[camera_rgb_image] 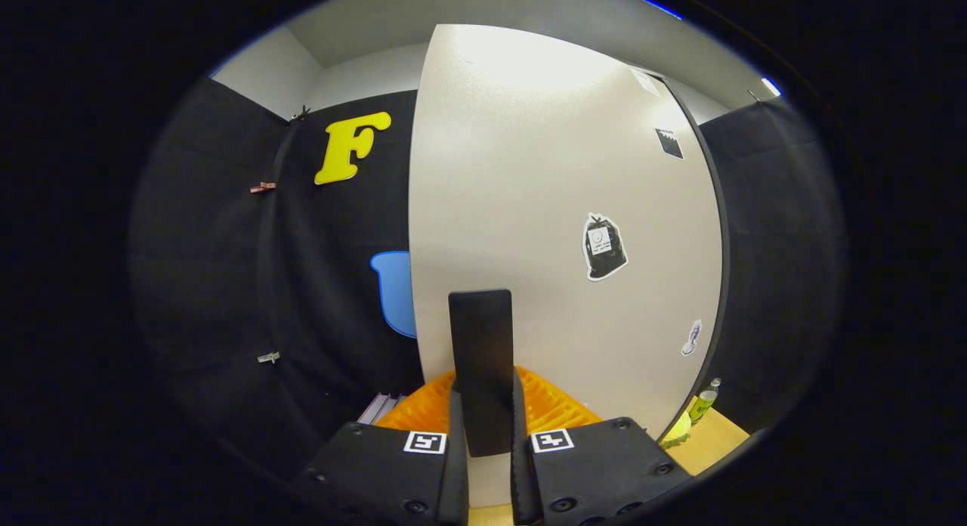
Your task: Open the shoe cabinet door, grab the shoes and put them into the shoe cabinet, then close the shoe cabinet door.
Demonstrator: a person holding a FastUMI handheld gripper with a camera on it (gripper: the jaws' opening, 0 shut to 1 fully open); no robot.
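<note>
The white shoe cabinet door point(559, 208) stands right in front of me, with a few stickers on its face. Its black upright handle point(480, 337) sits between my fingers. My gripper point(486, 376) is shut on that handle, with an orange ribbed finger point(555, 405) pressed against each side. The door's left edge stands free against the black booth wall. A dark rim runs down its right edge. What lies behind the door is hidden.
Beyond the door's lower right corner a wooden surface point(714, 441) carries a small bottle point(704, 401) and a yellow-green object point(676, 431). Some grey slats point(381, 409) show low on the left. Small clips point(263, 187) hang on the black cloth.
</note>
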